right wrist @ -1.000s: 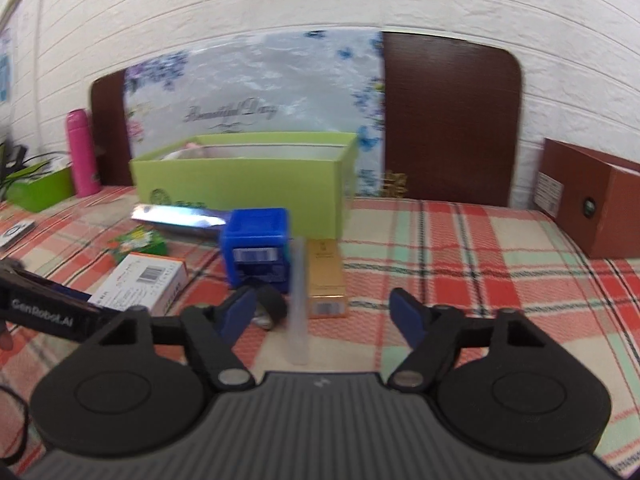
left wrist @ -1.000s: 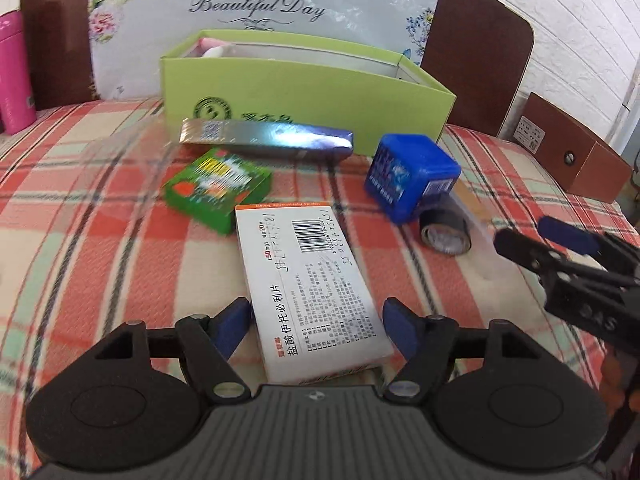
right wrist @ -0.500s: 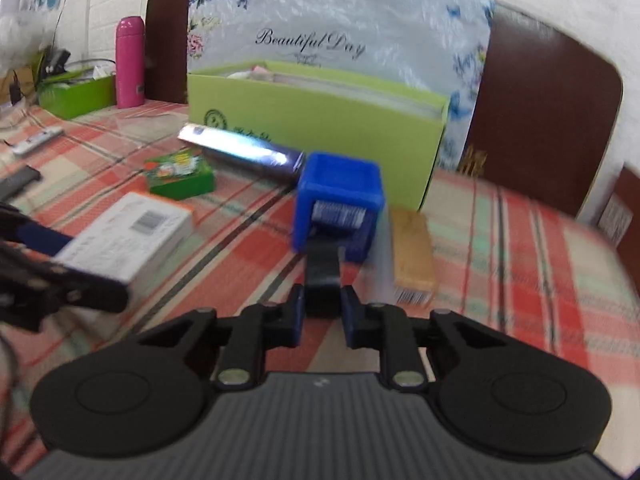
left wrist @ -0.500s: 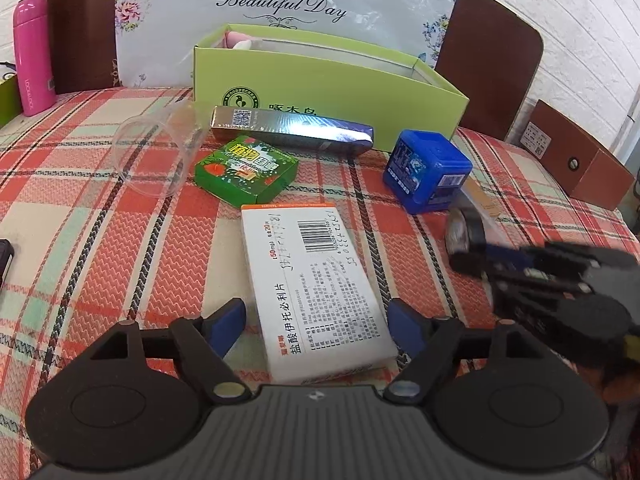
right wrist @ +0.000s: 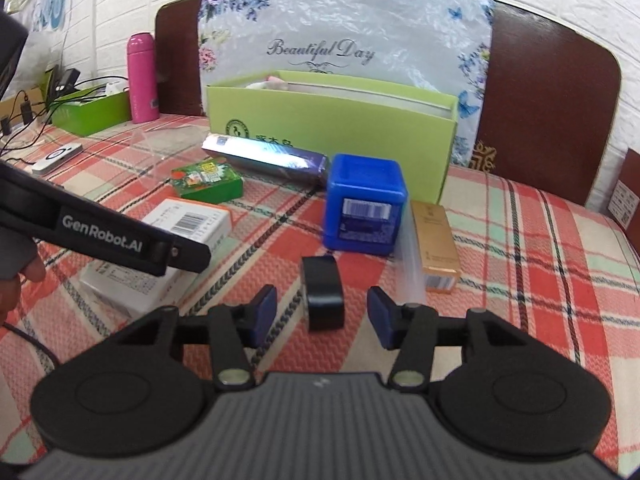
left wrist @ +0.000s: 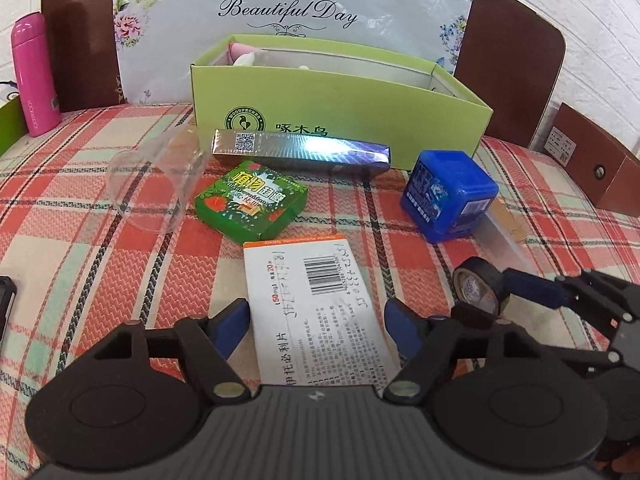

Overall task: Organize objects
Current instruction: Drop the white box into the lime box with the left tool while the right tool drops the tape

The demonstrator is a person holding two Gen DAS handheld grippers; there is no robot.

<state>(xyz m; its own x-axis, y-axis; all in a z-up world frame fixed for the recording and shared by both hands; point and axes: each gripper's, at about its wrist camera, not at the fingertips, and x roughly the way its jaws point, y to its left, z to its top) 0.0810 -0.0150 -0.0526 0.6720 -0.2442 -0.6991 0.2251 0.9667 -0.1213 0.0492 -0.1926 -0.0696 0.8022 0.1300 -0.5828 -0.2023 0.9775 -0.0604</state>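
Midway through the tidy-up, we have most of the clutter still out on the plaid tablecloth in front of the green box. Our right gripper straddles a black tape roll standing on edge; its jaws are opening, the pads clear of the roll on both sides. Our left gripper stands wide around the near end of a white medicine box, not pressing on it. Left to put away: a silver carton just beside the box front, a small green packet, a blue cube box, a gold box and a clear cup on its side. Something pink and white seems to lie inside the green box already, though we cannot make out what.
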